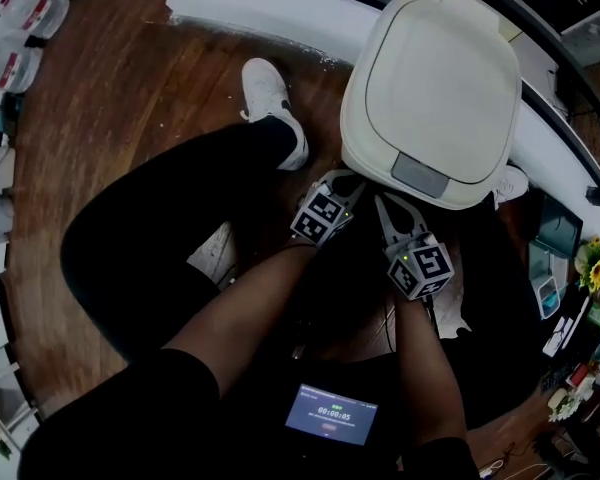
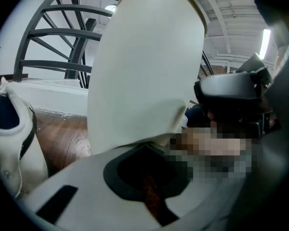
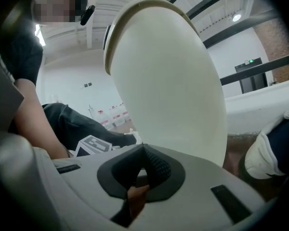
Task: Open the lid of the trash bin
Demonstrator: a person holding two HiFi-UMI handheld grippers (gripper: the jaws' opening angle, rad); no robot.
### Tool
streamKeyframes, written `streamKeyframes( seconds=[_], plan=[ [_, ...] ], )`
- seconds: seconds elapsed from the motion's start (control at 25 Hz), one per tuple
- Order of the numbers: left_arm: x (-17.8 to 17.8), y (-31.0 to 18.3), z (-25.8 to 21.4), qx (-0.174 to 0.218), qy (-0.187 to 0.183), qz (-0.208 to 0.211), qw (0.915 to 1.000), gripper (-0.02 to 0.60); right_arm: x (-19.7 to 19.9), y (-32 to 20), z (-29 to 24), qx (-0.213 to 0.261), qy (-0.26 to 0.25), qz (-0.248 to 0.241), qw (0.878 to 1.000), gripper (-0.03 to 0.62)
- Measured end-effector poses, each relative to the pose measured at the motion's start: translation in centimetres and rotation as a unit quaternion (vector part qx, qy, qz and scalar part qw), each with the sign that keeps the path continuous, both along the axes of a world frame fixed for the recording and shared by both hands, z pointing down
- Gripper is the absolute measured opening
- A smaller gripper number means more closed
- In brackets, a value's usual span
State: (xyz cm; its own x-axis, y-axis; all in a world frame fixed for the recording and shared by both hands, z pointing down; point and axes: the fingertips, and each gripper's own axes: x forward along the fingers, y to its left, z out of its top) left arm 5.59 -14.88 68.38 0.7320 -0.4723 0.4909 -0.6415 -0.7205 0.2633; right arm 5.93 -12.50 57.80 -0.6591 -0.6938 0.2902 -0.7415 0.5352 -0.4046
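Observation:
The trash bin [image 1: 435, 83] is cream plastic and stands on the wood floor between the person's feet. Its lid [image 1: 440, 68] lies flat and closed, with a grey push tab [image 1: 420, 175] at the near rim. My left gripper [image 1: 346, 182] sits just below the bin's near-left edge, jaws together and empty. My right gripper [image 1: 386, 204] is beside it under the grey tab, also shut on nothing. The left gripper view looks up the bin's wall [image 2: 144, 66] past the shut left gripper [image 2: 149, 150]. The bin [image 3: 168, 76] fills the right gripper view above the right gripper [image 3: 144, 153].
A white shoe [image 1: 272, 106] is left of the bin and another [image 1: 510, 182] at its right. A white curved ledge with a dark railing [image 1: 280, 13] runs behind. A small screen [image 1: 330, 414] hangs at the person's waist. Cluttered shelves [image 1: 580, 298] stand at right.

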Motion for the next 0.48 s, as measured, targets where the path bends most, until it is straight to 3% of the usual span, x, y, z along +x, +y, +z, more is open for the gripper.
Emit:
streamKeyframes(
  seconds=[0.48],
  plan=[
    [1.1,-2.1,4.0,-0.021,-0.035,-0.004,0.9991,0.034,1.3,-1.2,2.1,-0.021,0.007,0.022,1.000,0.020]
  ],
)
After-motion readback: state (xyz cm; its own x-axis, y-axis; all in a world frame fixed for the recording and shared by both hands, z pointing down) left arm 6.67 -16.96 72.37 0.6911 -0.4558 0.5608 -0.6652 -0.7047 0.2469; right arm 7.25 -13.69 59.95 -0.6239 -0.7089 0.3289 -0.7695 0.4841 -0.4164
